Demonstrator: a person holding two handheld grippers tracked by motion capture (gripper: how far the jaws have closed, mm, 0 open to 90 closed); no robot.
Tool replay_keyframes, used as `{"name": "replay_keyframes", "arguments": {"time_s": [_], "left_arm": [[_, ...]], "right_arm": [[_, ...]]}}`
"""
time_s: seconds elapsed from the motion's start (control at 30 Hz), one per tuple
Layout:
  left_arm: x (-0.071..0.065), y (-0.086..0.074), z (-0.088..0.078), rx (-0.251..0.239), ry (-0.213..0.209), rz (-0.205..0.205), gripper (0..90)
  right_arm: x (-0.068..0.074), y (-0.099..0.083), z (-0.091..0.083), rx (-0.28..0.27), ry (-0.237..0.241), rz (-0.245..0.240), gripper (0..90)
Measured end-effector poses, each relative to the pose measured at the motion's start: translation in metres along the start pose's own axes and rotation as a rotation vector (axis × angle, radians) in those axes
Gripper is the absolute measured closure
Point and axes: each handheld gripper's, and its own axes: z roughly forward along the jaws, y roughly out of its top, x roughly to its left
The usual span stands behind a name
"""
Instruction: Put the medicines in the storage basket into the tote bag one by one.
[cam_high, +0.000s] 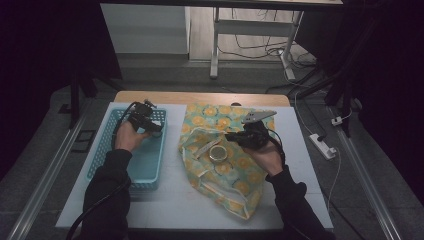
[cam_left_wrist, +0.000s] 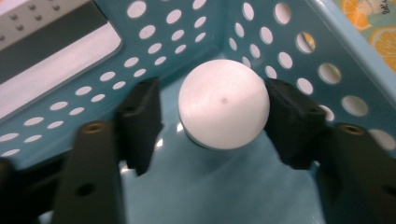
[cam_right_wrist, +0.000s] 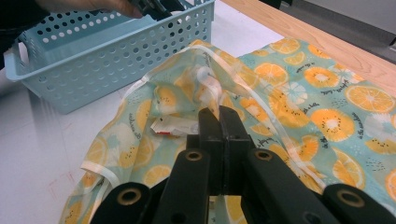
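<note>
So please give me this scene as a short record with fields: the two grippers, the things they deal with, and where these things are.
left gripper: inside the blue basket, jaws on either side of the white round object; one pad touches it, the other stands off
white round object: on the basket floor, near a corner
right gripper: shut, over the bag, with bag cloth pinched between the pads
fruit-print cloth bag: lies on the table, right of the basket
round tin: rests on the bag
</note>
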Motion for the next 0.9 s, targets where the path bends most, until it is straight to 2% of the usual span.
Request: {"name": "replay_keyframes", "arguments": {"time_s": [0.07,0.23,0.47,0.9], "left_arm": [[-0.001,0.0,-0.001,0.0,0.003,-0.005,49.8],[-0.002,-0.001,-0.003,0.009,0.013,-0.012,50.4],[-0.004,-0.004,-0.017,-0.031,0.015,-0.03,50.5],[-0.014,-0.007,-0.051,-0.096,0.001,0.001,50.7]], "right_arm": [[0.0,0.0,0.0,0.001,0.0,0.001,90.0],[0.0,0.0,0.0,0.001,0.001,0.002,90.0],[-0.001,0.0,0.0,0.001,0.001,0.002,90.0],[0.0,-0.001,0.001,0.002,0.001,0.003,90.0]]}}
